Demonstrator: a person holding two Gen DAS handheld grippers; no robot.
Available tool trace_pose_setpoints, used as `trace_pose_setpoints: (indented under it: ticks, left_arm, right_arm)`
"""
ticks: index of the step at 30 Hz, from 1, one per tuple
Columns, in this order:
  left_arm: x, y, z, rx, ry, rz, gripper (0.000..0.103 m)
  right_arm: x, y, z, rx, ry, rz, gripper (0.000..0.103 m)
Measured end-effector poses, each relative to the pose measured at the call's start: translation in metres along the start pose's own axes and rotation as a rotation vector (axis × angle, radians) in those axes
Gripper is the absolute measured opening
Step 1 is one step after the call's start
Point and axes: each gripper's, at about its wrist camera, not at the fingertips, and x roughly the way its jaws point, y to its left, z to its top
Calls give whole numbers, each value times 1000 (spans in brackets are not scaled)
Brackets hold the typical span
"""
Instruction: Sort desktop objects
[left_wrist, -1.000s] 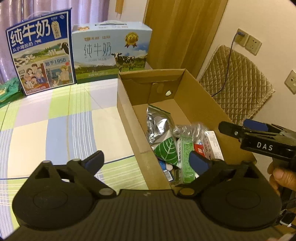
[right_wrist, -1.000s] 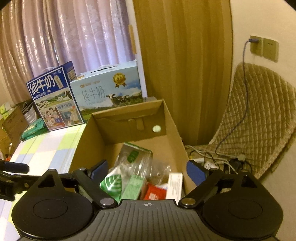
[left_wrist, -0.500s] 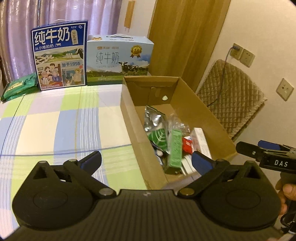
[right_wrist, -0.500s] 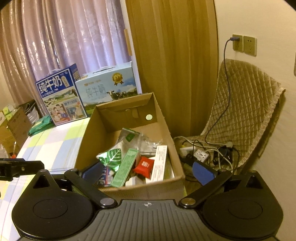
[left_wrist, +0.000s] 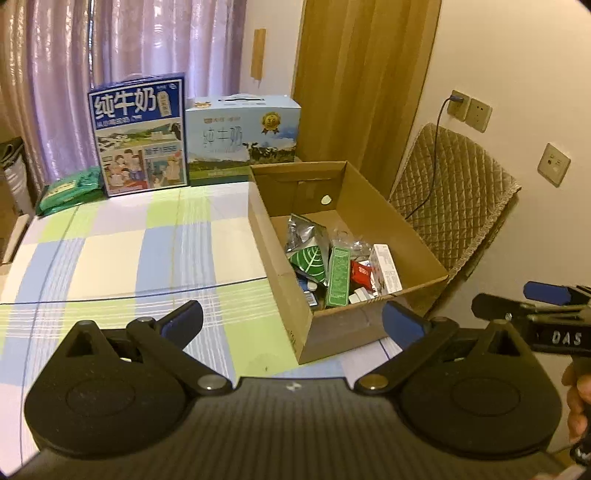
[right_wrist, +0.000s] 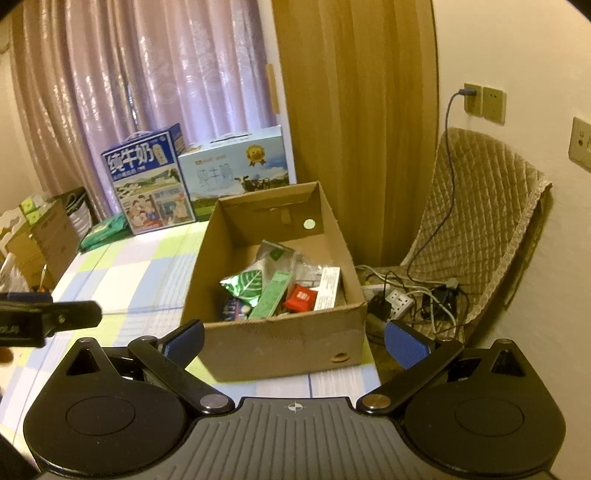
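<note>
— What is hidden or cut off, read from left to right?

— In the right wrist view, the left gripper is seen only as a dark bar entering from the left edge; from that view its jaws cannot be judged. The green packet at the far left of the table is partly covered by the dark blue milk carton, beside which the pale blue milk carton is stood. The lower items in the cardboard box are buried under others and cannot be told apart.

— And the jaws?

— In the left wrist view the left gripper is shown with its jaws spread wide, nothing between them. The right gripper is likewise spread and empty — held in front of the box's near wall, above the table's edge.

— Where are the sorted things, and how are they lying?

— Inside the box, on the table's right side. The long green box is laid with its long axis running from the near wall toward the far wall; the white carton is laid roughly parallel, just to its right, with a red packet between them. A leaf-printed pouch is set to the left.
</note>
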Motion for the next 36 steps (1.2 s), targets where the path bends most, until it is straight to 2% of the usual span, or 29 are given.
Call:
trace_pose_setpoints:
  ticks: [5,18,36]
  left_arm:
    - [-13,-6,-7,-17,-1,-29,102]
    - [-21,-17,-24,-4,13,-45,102]
    - [-20,-19,-30,9,17,3,102]
  right_arm:
    - [-14,7,-7,5,-7,5,101]
    - [-38,22,-18,-24,-29,-11,101]
    - [-38,19,-24,6,-4,1,101]
